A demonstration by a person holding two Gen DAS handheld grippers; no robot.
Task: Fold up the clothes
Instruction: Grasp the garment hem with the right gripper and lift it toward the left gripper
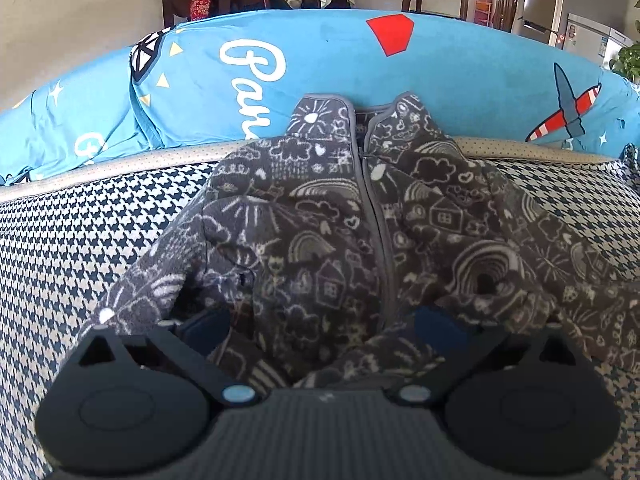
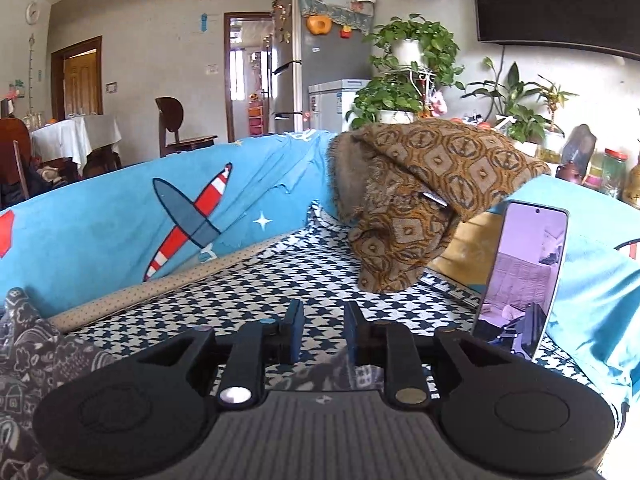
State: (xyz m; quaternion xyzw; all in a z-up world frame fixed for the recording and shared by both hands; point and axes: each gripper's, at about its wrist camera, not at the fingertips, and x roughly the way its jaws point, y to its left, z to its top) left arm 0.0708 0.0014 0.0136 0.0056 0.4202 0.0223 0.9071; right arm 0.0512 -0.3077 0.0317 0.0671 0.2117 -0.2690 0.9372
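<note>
We see the black-and-white houndstooth sofa seat (image 1: pixel 80 216) carrying the dark grey fleece zip jacket with white doodle print (image 1: pixel 320 216), lying front up, collar against the blue cartoon-print backrest cover (image 1: pixel 320 56). It looks soft, light, floppy — best pinched at hem corners or shoulders. Left tongs (image 1: pixel 320 332) gape wide around bunched hem fabric; right tongs (image 2: pixel 322 332) are narrowly parted — whether they pinch the fleece beneath, we cannot tell.

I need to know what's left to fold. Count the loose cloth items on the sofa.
2. A grey jacket lies front up on the seat; a brown shawl hangs over the backrest beside the phone. Others may lie out of view.
</note>
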